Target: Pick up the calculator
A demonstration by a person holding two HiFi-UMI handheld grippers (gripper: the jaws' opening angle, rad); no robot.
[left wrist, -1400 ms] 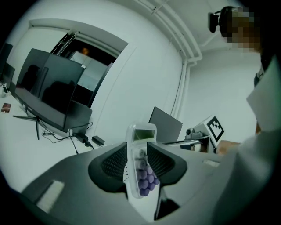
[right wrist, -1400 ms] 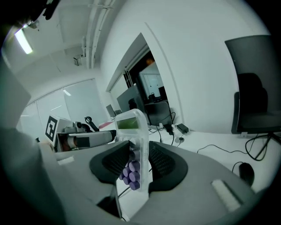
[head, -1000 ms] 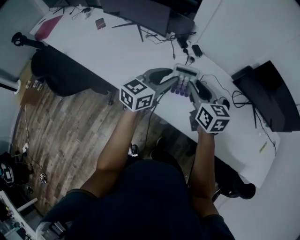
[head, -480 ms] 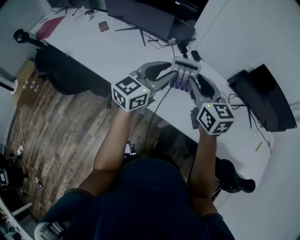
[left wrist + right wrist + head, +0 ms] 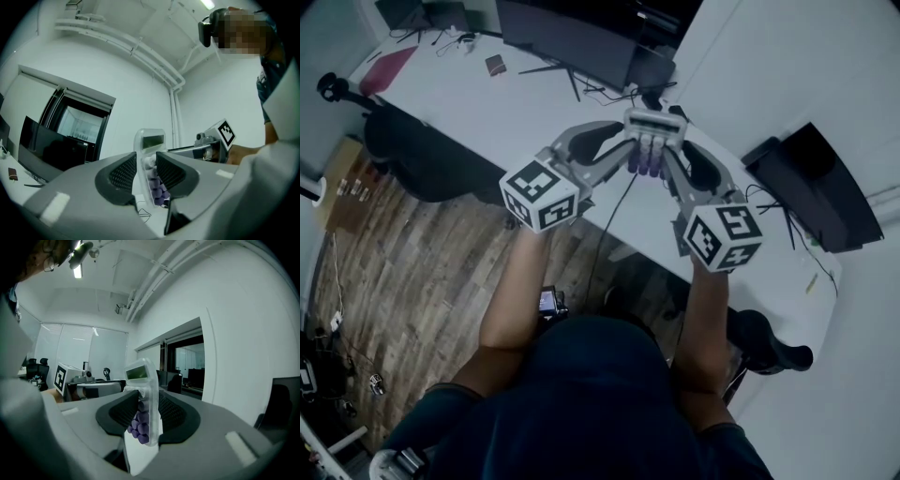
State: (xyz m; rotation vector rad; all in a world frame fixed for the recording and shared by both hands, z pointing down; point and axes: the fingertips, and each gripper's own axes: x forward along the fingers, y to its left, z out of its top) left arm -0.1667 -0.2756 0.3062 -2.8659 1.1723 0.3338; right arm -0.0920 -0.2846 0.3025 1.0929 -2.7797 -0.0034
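The calculator (image 5: 653, 141) is held in the air above the white tabletop (image 5: 497, 103), clamped from both sides. The left gripper (image 5: 628, 148) closes on its 9 o'clock edge and the right gripper (image 5: 675, 157) on its 3 o'clock edge. In the left gripper view the calculator (image 5: 151, 154) stands upright between the ribbed pads, purple keys facing the right gripper. In the right gripper view it (image 5: 143, 380) stands the same way, display at 12 o'clock. A dark monitor (image 5: 572, 37) lies at 11 o'clock of it. Compared with a second ago, the calculator and the left gripper's cube sit further toward 10 o'clock, both grips unchanged
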